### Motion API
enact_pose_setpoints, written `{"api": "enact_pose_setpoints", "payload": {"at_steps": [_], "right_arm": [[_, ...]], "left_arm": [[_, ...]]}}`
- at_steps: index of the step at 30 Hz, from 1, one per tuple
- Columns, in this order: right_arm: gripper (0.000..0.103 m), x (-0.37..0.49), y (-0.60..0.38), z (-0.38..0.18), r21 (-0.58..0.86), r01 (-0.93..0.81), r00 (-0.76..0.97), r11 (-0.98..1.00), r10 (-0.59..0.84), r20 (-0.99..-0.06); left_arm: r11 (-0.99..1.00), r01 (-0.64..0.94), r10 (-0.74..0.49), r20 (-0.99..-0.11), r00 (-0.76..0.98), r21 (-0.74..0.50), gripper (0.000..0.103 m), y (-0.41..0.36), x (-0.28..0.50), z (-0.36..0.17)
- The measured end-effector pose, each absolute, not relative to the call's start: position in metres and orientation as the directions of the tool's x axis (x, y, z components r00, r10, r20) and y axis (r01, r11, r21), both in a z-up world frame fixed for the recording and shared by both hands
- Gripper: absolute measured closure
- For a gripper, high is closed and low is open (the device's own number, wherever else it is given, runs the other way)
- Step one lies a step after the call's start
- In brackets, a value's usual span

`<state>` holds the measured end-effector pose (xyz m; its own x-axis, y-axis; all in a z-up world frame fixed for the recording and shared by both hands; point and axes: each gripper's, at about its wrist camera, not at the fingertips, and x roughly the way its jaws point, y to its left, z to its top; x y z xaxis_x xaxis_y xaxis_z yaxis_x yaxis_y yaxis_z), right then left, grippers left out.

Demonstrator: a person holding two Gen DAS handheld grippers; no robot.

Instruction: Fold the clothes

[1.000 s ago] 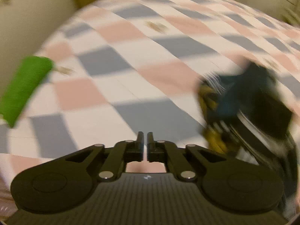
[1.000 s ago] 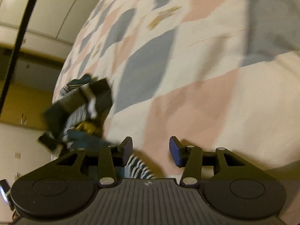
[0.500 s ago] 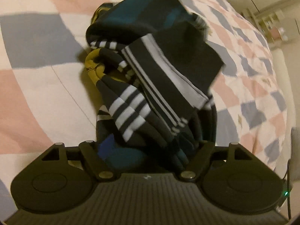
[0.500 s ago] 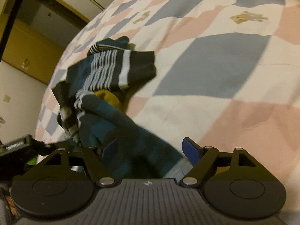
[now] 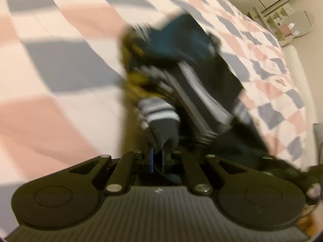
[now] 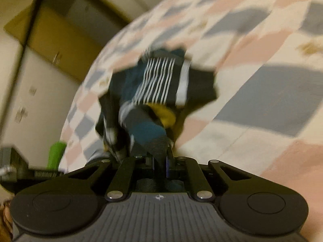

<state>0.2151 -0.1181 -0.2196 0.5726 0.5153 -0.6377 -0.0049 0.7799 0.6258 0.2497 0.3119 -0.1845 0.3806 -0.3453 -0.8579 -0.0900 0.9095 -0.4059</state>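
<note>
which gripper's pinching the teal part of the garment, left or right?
The right gripper: the striped garment runs teal just ahead of its fingertips. The left gripper instead clamps a dark grey end with white stripes.

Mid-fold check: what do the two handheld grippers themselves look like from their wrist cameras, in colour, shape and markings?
Both look alike. The left gripper and right gripper are matte black, with a ribbed grey centre plate carrying a small white emblem, two round black discs at the sides, and angled linkage arms with silver pivot pins. The finger pads are blue. No cables or sleeves show.
</note>
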Motion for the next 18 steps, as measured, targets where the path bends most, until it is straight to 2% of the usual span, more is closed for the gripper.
{"api": "enact_pose_setpoints", "payload": {"at_steps": [4,6,9,11,12,14,15,16,18], "right_arm": [[0.095,0.171,-0.161,-0.186,0.564,0.134,0.623,0.815,0.373,-0.687],[0.095,0.145,-0.182,-0.185,0.529,0.250,0.591,0.811,0.305,-0.747],[0.096,0.116,-0.202,-0.214,0.468,0.413,0.452,0.781,0.271,-0.850],[0.088,0.104,-0.206,-0.243,0.417,0.508,0.328,0.754,0.278,-0.903],[0.077,0.102,-0.206,-0.249,0.407,0.530,0.306,0.744,0.280,-0.910],[0.066,0.102,-0.202,-0.246,0.407,0.515,0.310,0.754,0.279,-0.909],[0.055,0.104,-0.199,-0.237,0.396,0.483,0.326,0.781,0.260,-0.909],[0.051,0.106,-0.198,-0.228,0.390,0.451,0.353,0.803,0.242,-0.904],[0.048,0.110,-0.196,-0.209,0.395,0.390,0.427,0.832,0.217,-0.878]], "left_arm": [[0.951,-0.113,-0.225,-0.892,0.392,-0.289,0.098,0.356,0.236,-0.167],[0.964,-0.113,-0.187,-0.915,0.358,-0.241,0.097,0.364,0.234,-0.178],[0.970,-0.113,-0.181,-0.948,0.262,-0.216,0.095,0.365,0.233,-0.212],[0.987,-0.085,-0.117,-0.972,0.205,-0.137,0.094,0.354,0.233,-0.228],[0.995,-0.035,-0.080,-0.975,0.205,-0.089,0.093,0.345,0.232,-0.229],[0.997,0.078,-0.032,-0.966,0.258,-0.012,0.093,0.328,0.226,-0.216],[0.990,0.137,-0.007,-0.954,0.301,0.036,0.093,0.321,0.223,-0.206],[0.979,0.189,0.009,-0.938,0.347,0.079,0.093,0.313,0.221,-0.196],[0.950,0.283,-0.011,-0.897,0.442,0.128,0.094,0.298,0.216,-0.176]]}}
